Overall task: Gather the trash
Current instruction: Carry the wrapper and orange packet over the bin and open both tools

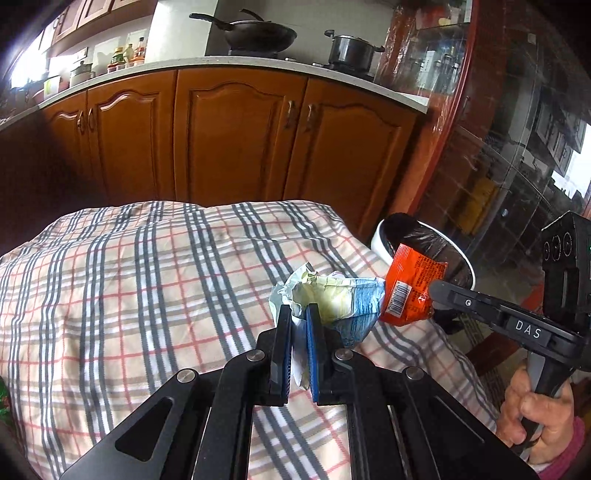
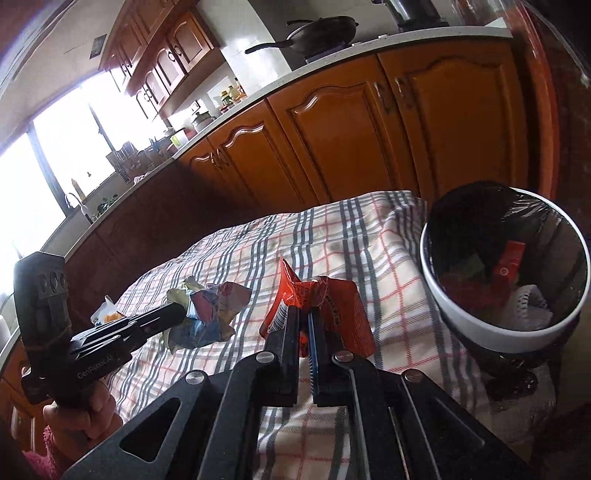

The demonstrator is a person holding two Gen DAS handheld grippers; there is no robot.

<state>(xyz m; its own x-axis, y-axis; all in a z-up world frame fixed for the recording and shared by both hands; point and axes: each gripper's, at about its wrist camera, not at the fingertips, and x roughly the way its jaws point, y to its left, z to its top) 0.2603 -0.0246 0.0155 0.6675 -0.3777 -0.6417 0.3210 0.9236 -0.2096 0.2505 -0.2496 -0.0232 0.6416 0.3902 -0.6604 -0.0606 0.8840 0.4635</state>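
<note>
My left gripper (image 1: 298, 314) is shut on a crumpled blue and white wrapper (image 1: 340, 302) and holds it above the plaid cloth (image 1: 147, 288). My right gripper (image 2: 304, 314) is shut on an orange snack wrapper (image 2: 332, 310); in the left wrist view it (image 1: 434, 291) holds that wrapper (image 1: 410, 291) just right of the blue one. The right wrist view shows the left gripper (image 2: 181, 310) with the blue wrapper (image 2: 210, 317). A white trash bin (image 2: 491, 325) with a black liner stands to the right, with several pieces of trash inside; its rim (image 1: 380, 240) shows behind the orange wrapper.
A small white and orange wrapper (image 2: 107, 314) lies on the cloth at the left. Wooden kitchen cabinets (image 1: 236, 136) run behind the table, with a wok (image 1: 258, 33) and a pot (image 1: 351, 51) on the counter. A glass-fronted cabinet (image 1: 498, 147) stands to the right.
</note>
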